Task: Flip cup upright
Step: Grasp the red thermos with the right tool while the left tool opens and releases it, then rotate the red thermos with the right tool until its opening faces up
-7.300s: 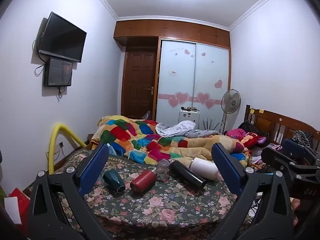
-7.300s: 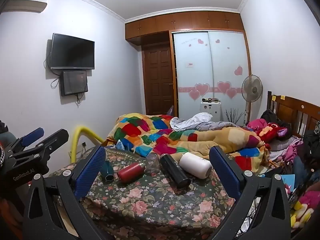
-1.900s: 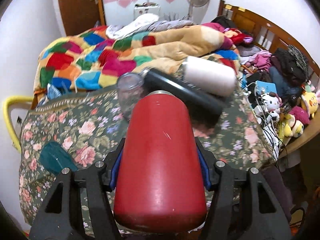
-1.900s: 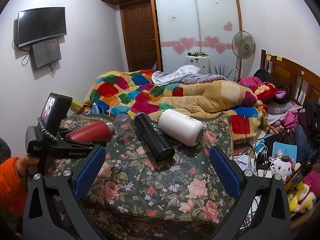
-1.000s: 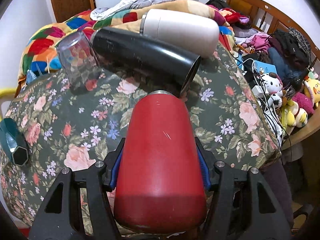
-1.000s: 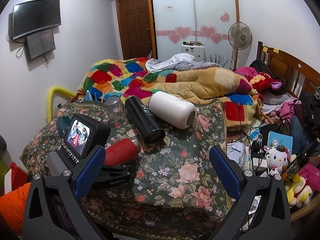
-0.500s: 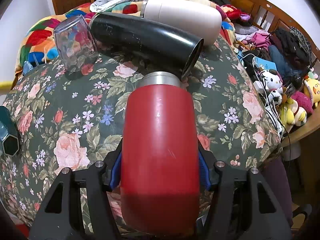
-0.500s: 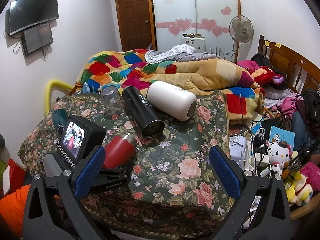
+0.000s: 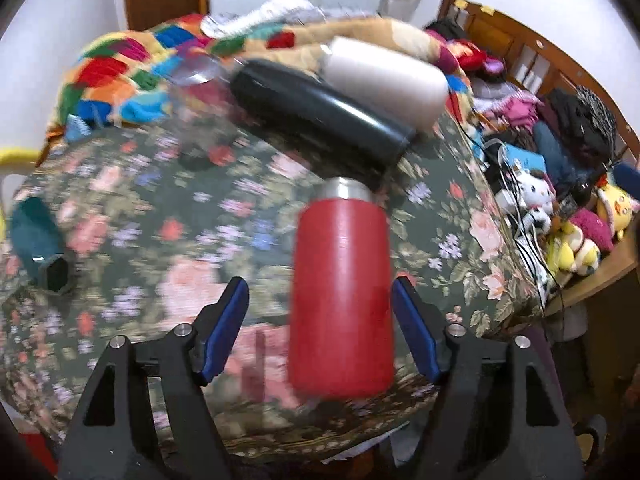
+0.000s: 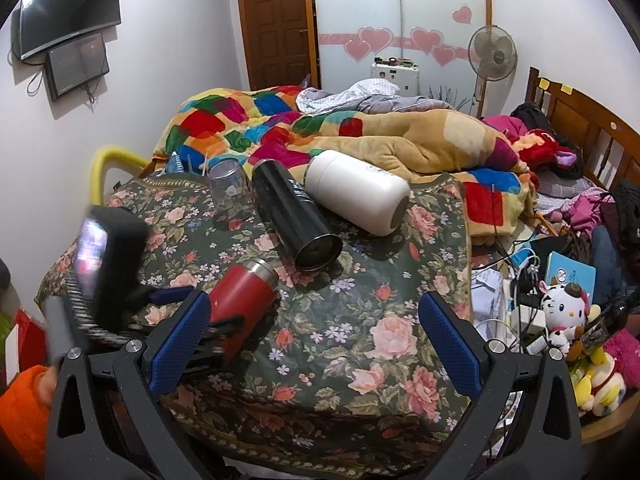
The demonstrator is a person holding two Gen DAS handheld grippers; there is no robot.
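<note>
A red cup (image 9: pixel 340 292) with a steel rim stands between the spread jaws of my left gripper (image 9: pixel 320 332) on the floral cloth (image 9: pixel 160 216); the right pad looks close to it, the left pad apart. The left wrist view is blurred. In the right wrist view the red cup (image 10: pixel 244 300) leans toward the far right, with the left gripper's body (image 10: pixel 108 272) beside it. My right gripper (image 10: pixel 316 344) is open and empty above the cloth's near edge. A black cup (image 10: pixel 296 216), a white cup (image 10: pixel 356 192) and a dark green cup (image 9: pixel 36 244) lie on their sides.
A clear glass (image 10: pixel 230 192) stands mouth down behind the black cup. A patchwork quilt (image 10: pixel 320 132) is heaped behind the cloth. Toys and cables (image 10: pixel 560 312) crowd the right side. A yellow hoop (image 10: pixel 104 160) stands at the left.
My left gripper has opened and let go of the red cup, which it had carried down to the cloth's near part. The left wrist view has pulled back and shifted. The right gripper barely moved.
</note>
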